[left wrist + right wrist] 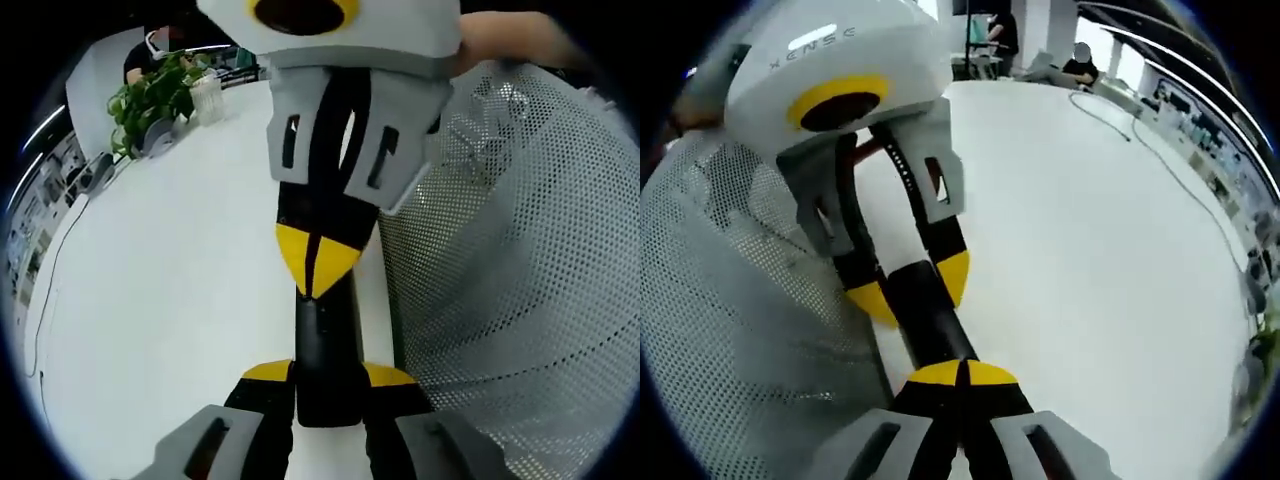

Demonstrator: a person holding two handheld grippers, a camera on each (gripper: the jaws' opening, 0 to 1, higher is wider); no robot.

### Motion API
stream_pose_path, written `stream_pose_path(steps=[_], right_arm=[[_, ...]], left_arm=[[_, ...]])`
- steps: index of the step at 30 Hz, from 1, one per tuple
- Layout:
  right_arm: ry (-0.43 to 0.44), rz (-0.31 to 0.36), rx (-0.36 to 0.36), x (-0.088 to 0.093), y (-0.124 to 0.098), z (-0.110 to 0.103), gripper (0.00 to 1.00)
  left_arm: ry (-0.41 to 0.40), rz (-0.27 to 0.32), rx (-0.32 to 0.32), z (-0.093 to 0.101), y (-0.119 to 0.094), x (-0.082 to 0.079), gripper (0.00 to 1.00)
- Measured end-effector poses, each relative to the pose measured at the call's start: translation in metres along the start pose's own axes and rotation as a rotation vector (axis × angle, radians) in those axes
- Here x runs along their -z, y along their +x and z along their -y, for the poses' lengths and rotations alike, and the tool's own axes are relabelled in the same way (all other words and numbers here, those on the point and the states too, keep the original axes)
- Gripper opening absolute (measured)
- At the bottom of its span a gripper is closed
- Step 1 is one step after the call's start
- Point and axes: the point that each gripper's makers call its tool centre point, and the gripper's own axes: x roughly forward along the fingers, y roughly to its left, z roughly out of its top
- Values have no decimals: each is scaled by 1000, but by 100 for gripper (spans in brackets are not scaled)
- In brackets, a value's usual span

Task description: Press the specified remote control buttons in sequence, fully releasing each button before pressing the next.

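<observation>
The person is holding one slim black plastic remote control (325,355) above the white table (170,300), beside a grey perforated mesh panel (520,280). The left gripper (327,385), with yellow-tipped jaws, is clamping the remote's near end; in the right gripper view the same remote (930,320) is sitting between that gripper's jaws. The right gripper (962,378) is keeping its yellow tips together, resting on the remote's face, so I judge a button press is under way. Next it should be lifting fully clear before the following button. Counting: one remote, two grippers, one green potted plant (155,95).
</observation>
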Motion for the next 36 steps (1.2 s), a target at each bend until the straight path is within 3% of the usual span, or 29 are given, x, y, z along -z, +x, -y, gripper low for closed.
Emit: stream_pose_path(steps=[3,12,15,19,22,26,31,33,35,36], right_arm=[[73,-45,-10,0,0,1,0],[146,-104,-15,-1,6,9,0],[145,-101,-15,-1,5,8,0],[174,-23,9,-1,4,8,0],[152,36,35,-1,2,7,0],[131,29,-9,0,-1,-2,0],[40,67,-45,-9,-3,-13,0],[16,60,-58,-10,-1,-18,0],[-28,8,-50,-1,3,-19,0],[-25,43,-53,-7,2,-20,0]], left_arm=[[-2,1,0,0,0,0,26],[-24,16,3,-1,0,0,26],[-32,19,7,-1,0,0,26],[-34,24,10,-1,-1,0,26],[-40,28,12,-1,0,0,25],[-31,27,10,-1,0,0,25],[-33,31,10,-1,0,0,25],[-34,32,11,-1,0,0,25],[-35,34,11,-1,0,0,25],[-38,35,11,-1,-1,0,25]])
